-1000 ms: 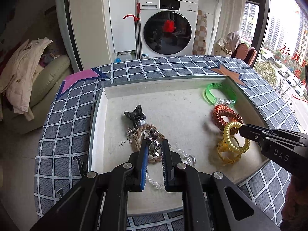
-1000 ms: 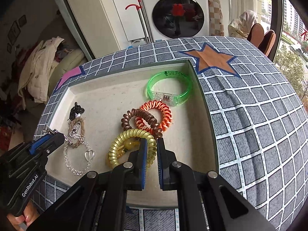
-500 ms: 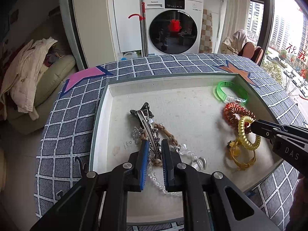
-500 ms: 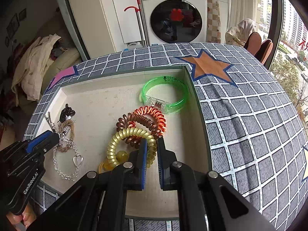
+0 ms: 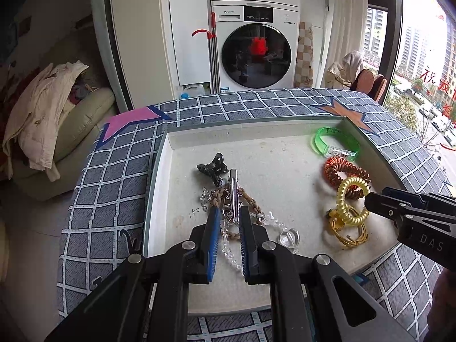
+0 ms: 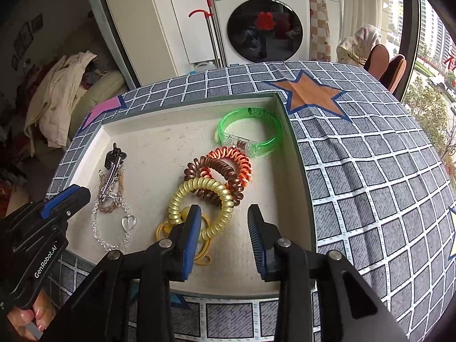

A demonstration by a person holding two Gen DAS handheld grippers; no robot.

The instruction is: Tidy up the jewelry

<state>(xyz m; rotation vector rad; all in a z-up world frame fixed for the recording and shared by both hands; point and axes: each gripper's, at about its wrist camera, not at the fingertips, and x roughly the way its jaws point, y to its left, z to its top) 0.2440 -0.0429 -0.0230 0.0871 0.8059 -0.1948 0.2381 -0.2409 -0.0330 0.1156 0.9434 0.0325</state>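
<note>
In a shallow beige tray [image 5: 159, 188] my left gripper [image 5: 229, 219] is shut on the near end of a silver hair clip [image 5: 233, 193], which points away over a braided bracelet [image 5: 252, 201] and a crystal bead chain [image 6: 128, 222]. A black claw clip [image 5: 212, 168] lies just beyond. My right gripper [image 6: 225, 223] is opening. The yellow coil tie [image 6: 199, 188] rests against its left finger, and no pad presses on it. Brown [image 6: 211, 171] and orange [image 6: 242, 162] coil ties and a green bangle [image 6: 250, 139] lie behind it.
The tray [image 6: 296, 176] sits on a grey checked cloth [image 6: 370, 171] with star patches. A yellow cord bracelet [image 5: 349, 235] lies under the yellow coil. A washing machine [image 5: 256, 51] and a sofa with clothes [image 5: 42, 108] stand beyond the table. A person's hand [image 6: 25, 319] holds the left gripper.
The right jaws have parted and let go of the yellow coil tie. The left gripper has lifted the silver clip's end out of the tangle and turned it to point away.
</note>
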